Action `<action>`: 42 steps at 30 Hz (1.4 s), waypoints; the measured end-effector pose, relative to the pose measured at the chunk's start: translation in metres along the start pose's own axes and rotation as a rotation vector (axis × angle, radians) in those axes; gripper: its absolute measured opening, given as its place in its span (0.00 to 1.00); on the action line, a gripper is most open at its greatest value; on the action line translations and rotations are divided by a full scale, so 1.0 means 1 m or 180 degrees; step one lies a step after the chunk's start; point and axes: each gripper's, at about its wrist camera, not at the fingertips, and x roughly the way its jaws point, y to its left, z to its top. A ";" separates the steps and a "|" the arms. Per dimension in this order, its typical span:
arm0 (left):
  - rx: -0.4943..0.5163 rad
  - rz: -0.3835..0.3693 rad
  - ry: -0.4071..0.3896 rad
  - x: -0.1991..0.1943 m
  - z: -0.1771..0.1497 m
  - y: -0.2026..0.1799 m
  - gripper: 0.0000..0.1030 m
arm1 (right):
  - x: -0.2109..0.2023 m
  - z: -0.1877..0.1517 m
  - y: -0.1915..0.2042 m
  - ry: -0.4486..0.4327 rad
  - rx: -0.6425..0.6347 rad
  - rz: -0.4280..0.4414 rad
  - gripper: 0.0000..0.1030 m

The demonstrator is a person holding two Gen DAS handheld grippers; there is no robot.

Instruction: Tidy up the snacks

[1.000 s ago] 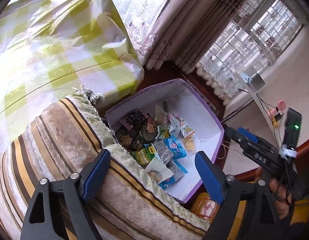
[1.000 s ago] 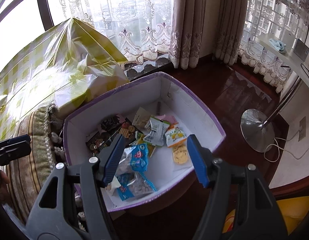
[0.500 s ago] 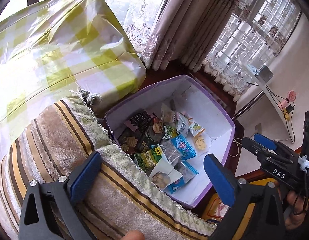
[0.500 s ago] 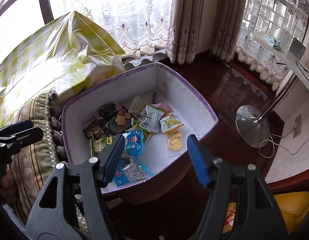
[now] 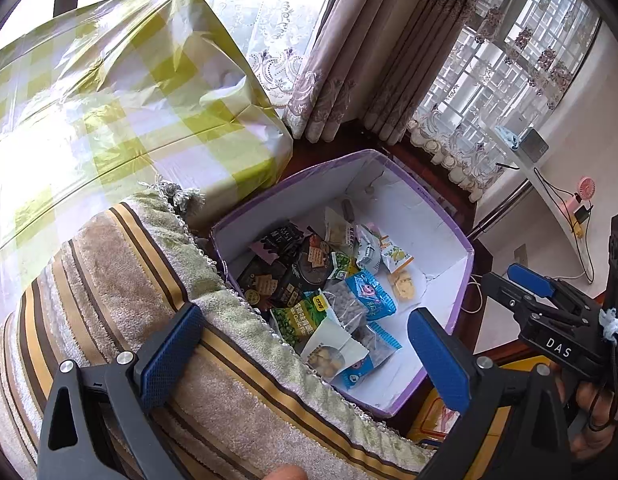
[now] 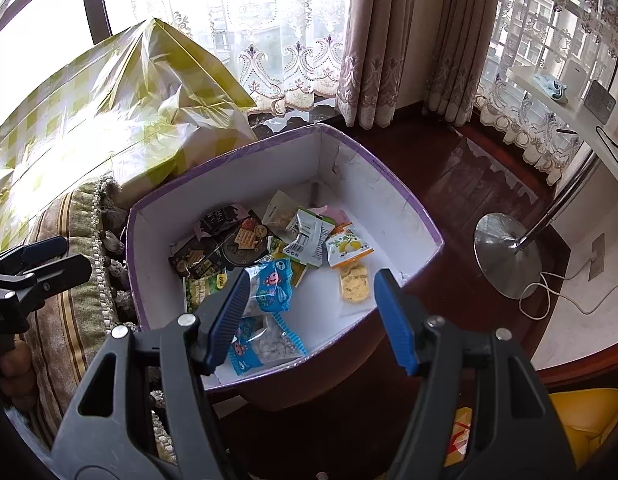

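My right gripper (image 6: pixel 309 316) hangs spread above the open-topped box (image 6: pixel 389 184); a striped cushion (image 5: pixel 121 280) crowds its left wall, dark floor (image 6: pixel 461 184) lies bare on the right.

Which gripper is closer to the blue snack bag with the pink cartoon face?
Right. The right gripper hangs open just above the box's near rim, its left finger overlapping the blue snack bag. The left gripper is open over the striped cushion beside the box.
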 end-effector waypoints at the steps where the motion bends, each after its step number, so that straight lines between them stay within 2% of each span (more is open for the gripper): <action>1: 0.0002 0.0002 0.0000 0.000 0.000 0.000 1.00 | 0.000 0.000 0.000 0.0002 0.0005 0.0001 0.66; 42: 0.0010 0.0010 -0.0003 0.000 0.000 0.000 1.00 | 0.003 0.000 -0.002 0.0019 -0.0008 0.0001 0.66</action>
